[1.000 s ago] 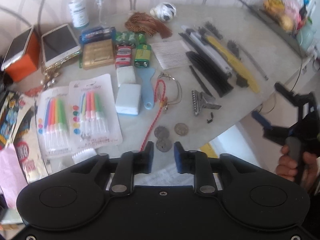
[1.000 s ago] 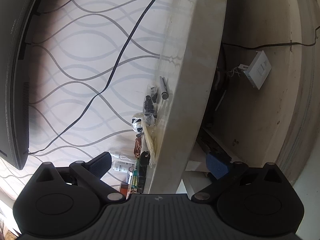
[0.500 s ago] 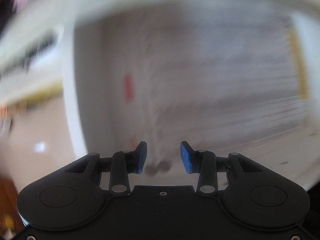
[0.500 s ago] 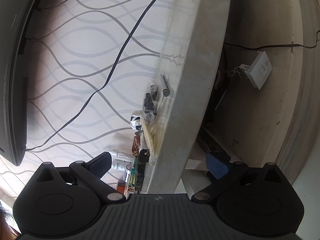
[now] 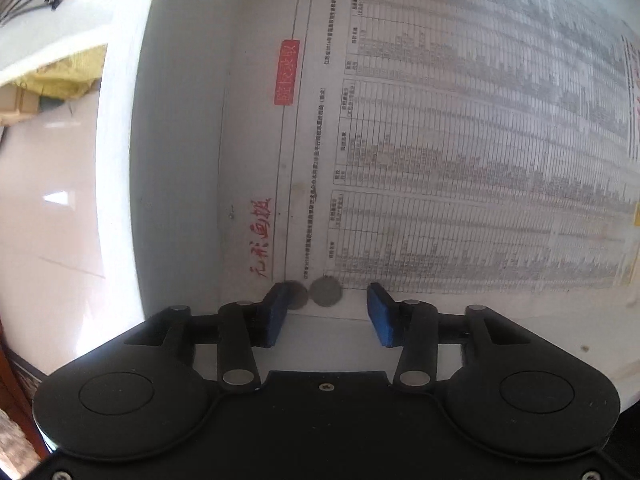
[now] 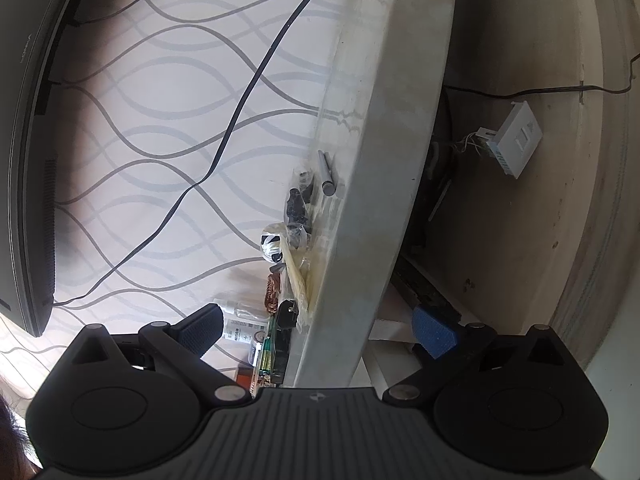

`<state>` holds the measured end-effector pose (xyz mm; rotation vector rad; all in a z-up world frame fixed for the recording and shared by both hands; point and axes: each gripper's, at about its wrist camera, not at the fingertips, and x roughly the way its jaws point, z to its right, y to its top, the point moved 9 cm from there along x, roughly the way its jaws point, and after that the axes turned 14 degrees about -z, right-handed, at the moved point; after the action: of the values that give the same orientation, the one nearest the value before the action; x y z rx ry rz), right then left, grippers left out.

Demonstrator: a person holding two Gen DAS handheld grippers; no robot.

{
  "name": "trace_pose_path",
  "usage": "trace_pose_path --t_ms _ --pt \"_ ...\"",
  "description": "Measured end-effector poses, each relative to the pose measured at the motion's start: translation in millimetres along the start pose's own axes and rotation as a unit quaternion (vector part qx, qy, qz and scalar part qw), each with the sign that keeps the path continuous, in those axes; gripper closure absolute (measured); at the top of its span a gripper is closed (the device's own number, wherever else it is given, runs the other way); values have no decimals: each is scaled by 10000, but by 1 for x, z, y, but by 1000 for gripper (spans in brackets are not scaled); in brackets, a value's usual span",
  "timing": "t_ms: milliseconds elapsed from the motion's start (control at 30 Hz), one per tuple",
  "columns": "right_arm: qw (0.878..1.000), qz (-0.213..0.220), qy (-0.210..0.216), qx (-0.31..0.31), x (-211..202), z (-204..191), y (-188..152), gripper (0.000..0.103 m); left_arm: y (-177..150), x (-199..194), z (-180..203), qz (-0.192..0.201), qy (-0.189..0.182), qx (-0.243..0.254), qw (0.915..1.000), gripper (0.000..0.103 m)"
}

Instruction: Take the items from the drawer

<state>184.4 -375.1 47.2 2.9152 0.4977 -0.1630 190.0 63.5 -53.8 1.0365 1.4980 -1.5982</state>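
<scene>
So the left gripper (image 5: 326, 316) is pointing down into the white drawer (image 5: 116, 184), fingers apart with nothing between them. The drawer bottom is lined with a newspaper sheet (image 5: 460, 152) covered in printed tables, with a red stamp-like block (image 5: 287, 73) and some red handwriting (image 5: 262, 236) near its margin. What's in there to take: two coins (image 5: 326, 290) lying flat at the near edge of the paper, side by side and just about touching. One sits in the gap between the blue finger pads (image 5: 380, 316), closer to the left one, and the other is half hidden behind the left pad (can't tell if the pad is actually touching it). Pale floor tiles (image 5: 48, 220) show past the drawer's left wall.

The right gripper (image 6: 316, 332) is well away from all that, fingers spread wide and empty, with the view rolled sideways. It's looking along the edge of the countertop (image 6: 372, 168), one finger on either side of that edge in the view. On the counter there's a small metal cylinder (image 6: 326, 174), a bag of black bits (image 6: 296, 208), a couple of spray bottles (image 6: 240, 322) and batteries (image 6: 266, 356). Wavy-pattern wallpaper (image 6: 160, 120) with a black cable (image 6: 244, 96) across it, a dark monitor (image 6: 28, 140) at the left edge, and a loose wall socket (image 6: 518, 140) dangling on wires under the counter
</scene>
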Motion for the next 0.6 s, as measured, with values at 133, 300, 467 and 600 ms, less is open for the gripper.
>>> trace_pose_path --t_ms 133,300,467,600 --pt "10000 15 19 10 -1 1 0 0 -2 -2 -1 167 -60 -153 9997 58" --pt "10000 29 62 13 -2 1 0 0 -4 -5 0 407 -171 -283 9986 76" --pt "10000 17 91 35 -2 0 0 0 -3 -9 35 550 -755 232 9954 89" --pt "9999 25 112 52 -2 0 2 0 3 -22 49 802 -898 645 9906 89"
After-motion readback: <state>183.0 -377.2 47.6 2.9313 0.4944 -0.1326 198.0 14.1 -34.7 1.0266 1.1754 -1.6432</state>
